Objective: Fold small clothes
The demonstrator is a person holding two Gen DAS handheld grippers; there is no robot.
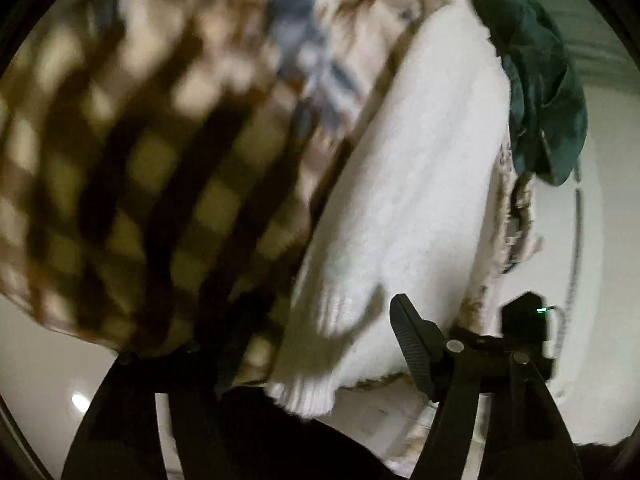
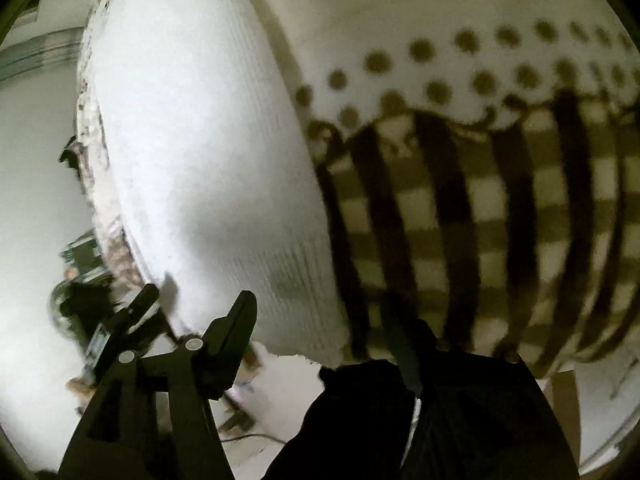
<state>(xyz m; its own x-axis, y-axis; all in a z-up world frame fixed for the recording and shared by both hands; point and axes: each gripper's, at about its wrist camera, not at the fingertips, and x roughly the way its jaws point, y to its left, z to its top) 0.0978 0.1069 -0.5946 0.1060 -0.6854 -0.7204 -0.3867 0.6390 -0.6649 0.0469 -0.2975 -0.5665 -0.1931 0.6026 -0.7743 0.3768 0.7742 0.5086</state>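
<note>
A white knit garment with a ribbed cuff hangs close in front of the left wrist camera, next to a brown and cream checked cloth. My left gripper is open. Its right finger is bare and apart from the knit, and its left finger is hidden under the checked cloth. In the right wrist view the same white knit and checked cloth fill the frame. My right gripper is open with the knit's lower edge between its jaws. Its left finger touches nothing.
A dark green garment lies beyond the knit at the upper right. A white cloth with brown dots sits above the checked one. The pale tabletop shows at the edges, and dark clutter lies at the left.
</note>
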